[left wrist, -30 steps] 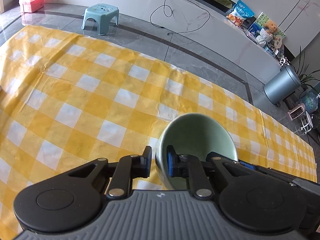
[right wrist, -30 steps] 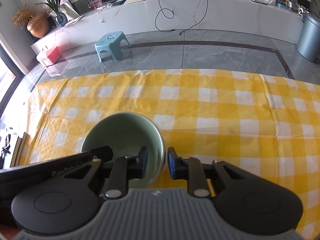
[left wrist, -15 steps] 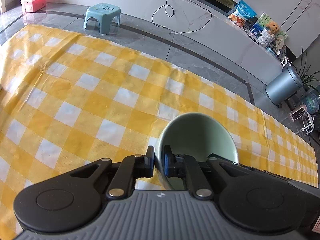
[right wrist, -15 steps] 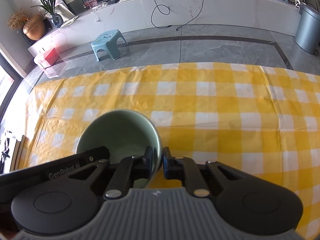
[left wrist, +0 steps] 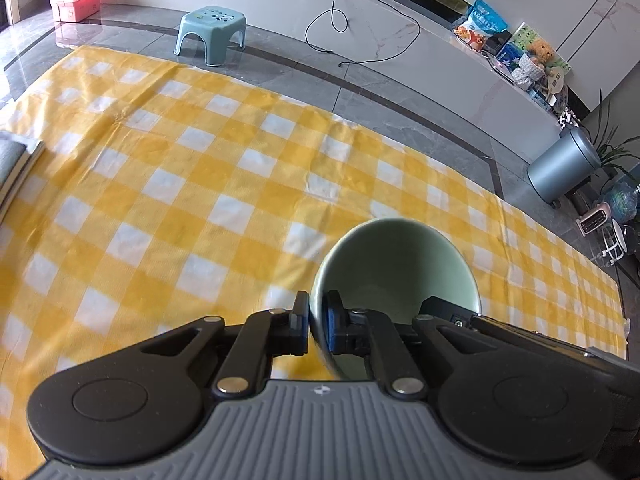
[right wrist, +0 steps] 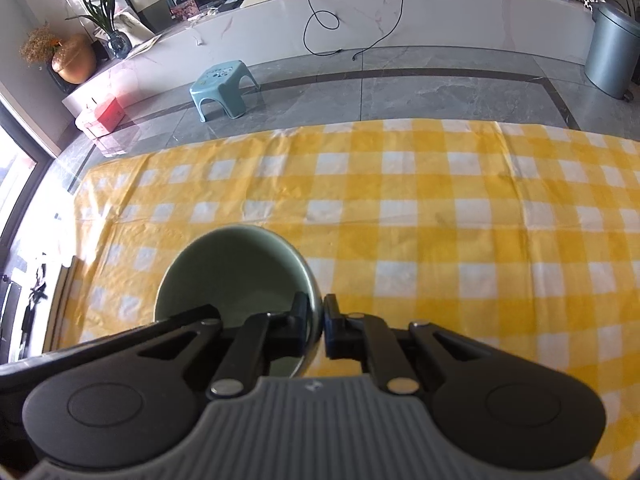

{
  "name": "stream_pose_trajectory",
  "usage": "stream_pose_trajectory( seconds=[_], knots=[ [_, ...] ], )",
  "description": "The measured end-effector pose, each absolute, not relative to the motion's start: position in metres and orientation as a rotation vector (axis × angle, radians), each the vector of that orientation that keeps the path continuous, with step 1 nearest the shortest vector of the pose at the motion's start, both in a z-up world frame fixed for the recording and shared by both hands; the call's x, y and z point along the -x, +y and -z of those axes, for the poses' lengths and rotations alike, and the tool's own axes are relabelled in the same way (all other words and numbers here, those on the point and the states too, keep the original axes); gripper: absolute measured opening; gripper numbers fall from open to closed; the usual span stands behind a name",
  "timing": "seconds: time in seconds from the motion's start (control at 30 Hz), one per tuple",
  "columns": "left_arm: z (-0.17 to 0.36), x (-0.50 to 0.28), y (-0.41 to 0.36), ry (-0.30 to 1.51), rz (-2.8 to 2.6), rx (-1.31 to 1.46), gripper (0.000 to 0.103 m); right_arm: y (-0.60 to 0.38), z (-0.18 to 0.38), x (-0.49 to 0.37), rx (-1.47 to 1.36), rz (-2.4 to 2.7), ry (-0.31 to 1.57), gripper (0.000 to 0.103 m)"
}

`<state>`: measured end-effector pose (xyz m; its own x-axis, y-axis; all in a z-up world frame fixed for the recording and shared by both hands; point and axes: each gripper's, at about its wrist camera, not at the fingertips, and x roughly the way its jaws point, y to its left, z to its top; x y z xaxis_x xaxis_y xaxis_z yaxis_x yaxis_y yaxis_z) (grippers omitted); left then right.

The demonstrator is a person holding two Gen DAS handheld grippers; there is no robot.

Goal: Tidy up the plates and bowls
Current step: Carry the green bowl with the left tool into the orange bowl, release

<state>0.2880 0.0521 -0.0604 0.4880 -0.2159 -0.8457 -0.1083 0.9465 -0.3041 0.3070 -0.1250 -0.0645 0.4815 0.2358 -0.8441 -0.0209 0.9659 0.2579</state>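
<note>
Item: green bowl (left wrist: 394,268), held between both tongs. Left tongs (left wrist: 316,326) clench its left rim; right tongs (right wrist: 316,326) clench its right rim. Step: carrying over the desk (left wrist: 192,184). Next: likely a level, matched carry to its stack.

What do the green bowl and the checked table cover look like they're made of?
Green bowl: probably glazed ceramic, though melamine is possible. It has a smooth, even pale-green surface with a soft sheen and a thick rounded rim.
Table cover: likely thin woven cloth or a coated sheet. It is matte and printed in yellow and white checks, with creases and fold lines.
</note>
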Motion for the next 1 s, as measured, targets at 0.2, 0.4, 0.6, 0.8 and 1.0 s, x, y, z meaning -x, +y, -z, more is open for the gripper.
stream_pose_trajectory(
  seconds=[0.2, 0.4, 0.6, 0.8, 1.0],
  knots=[
    [0.031, -0.242, 0.037, 1.060, 0.075, 0.335, 0.008, -0.143, 0.035, -0.256, -0.231, -0.167, 1.052, 0.005],
    [0.004, -0.194, 0.013, 1.047, 0.095, 0.324, 0.008, -0.172, 0.006, -0.197, -0.259, -0.161, 1.028, 0.005],
    [-0.013, -0.154, -0.016, 1.039, 0.136, 0.316, 0.008, -0.205, -0.015, -0.144, -0.268, -0.135, 1.004, 0.005],
    [-0.024, -0.122, -0.050, 1.031, 0.194, 0.297, 0.008, -0.239, -0.031, -0.097, -0.259, -0.092, 0.976, 0.005],
    [-0.022, -0.105, -0.086, 1.046, 0.271, 0.277, 0.008, -0.281, -0.038, -0.060, -0.275, -0.030, 0.959, 0.005]
  ],
)
